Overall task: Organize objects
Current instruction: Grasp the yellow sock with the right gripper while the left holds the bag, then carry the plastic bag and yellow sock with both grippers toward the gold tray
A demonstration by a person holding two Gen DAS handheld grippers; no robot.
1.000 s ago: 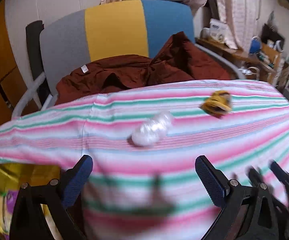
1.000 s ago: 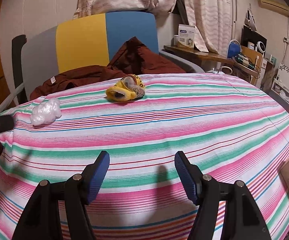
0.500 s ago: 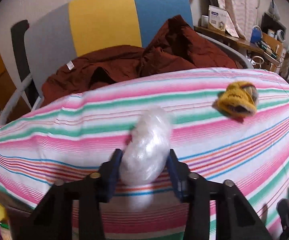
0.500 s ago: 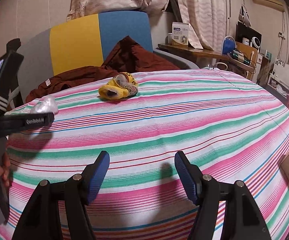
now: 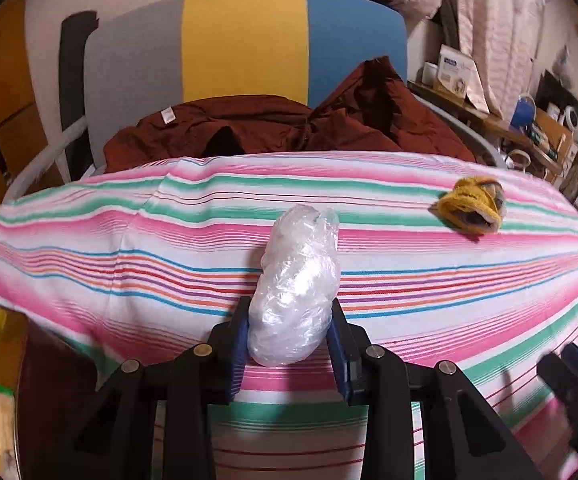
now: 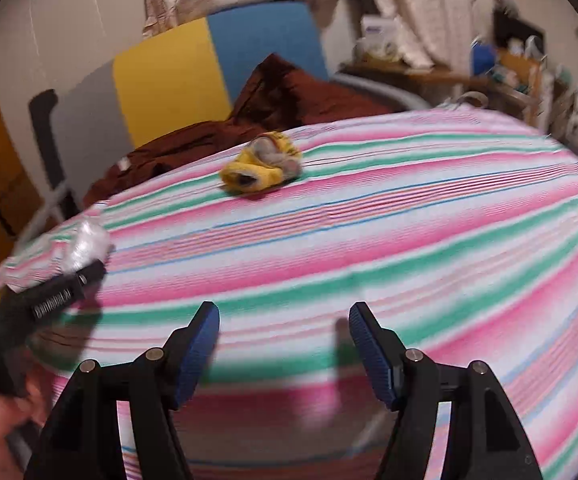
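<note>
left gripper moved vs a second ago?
Yes. It has closed in on the plastic bag on the striped cloth; the left gripper was short of it and open, and is now shut on it.

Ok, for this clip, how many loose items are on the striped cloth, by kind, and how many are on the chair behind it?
Clear plastic bundle, clamped in the left hand-held gripper: 1
Yellow plush item on the striped cloth: 1
Dark red garment on the chair: 1
Total: 3
</note>
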